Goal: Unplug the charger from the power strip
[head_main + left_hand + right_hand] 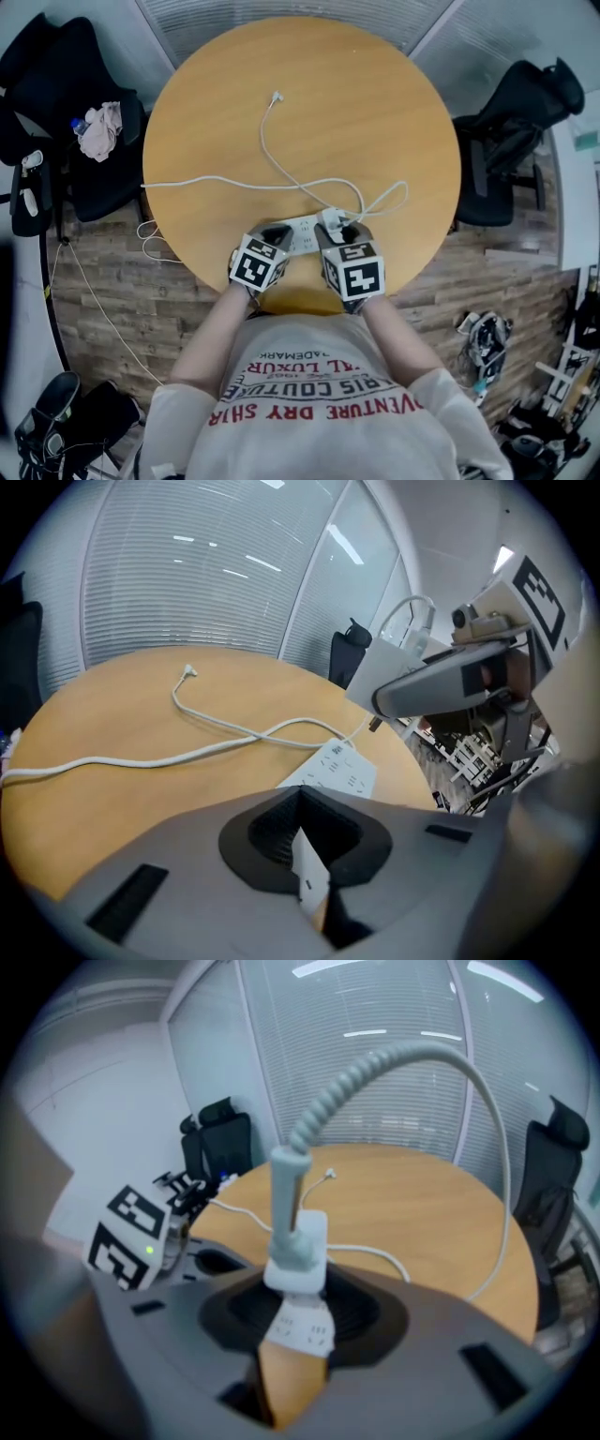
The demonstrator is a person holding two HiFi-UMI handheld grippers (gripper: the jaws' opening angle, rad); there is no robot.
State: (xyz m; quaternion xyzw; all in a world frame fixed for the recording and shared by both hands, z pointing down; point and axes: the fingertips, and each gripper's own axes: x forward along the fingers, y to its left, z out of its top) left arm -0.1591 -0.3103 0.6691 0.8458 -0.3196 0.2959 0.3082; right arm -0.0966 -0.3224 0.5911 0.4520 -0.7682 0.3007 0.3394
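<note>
Closest to the head camera are the person's forearms (217, 328), and just past them the left gripper (272, 236) and the right gripper (337, 236) work side by side at the near rim of the round table (394, 122). The left tongs are pressed onto the near end of the white power strip (339, 772), which lies flat on the wood close to that rim. The right tongs pinch the charger (298, 1241) at the strip's other end. In the left gripper view a small prong (375, 725) seems to show under it (so I judge the plug is partly or just out, but I am not sure).

To do this step well, the left side should hold the strip down without letting it tip. The right side should pull straight along the prongs, with no rocking sideways. The charger's cable (274, 155) runs away across the table with slack, so it should not resist.

Above the table there is open room. Farther off, a black chair (66, 103) at the left and a second chair (511, 122) at the right stand well apart from the work.
</note>
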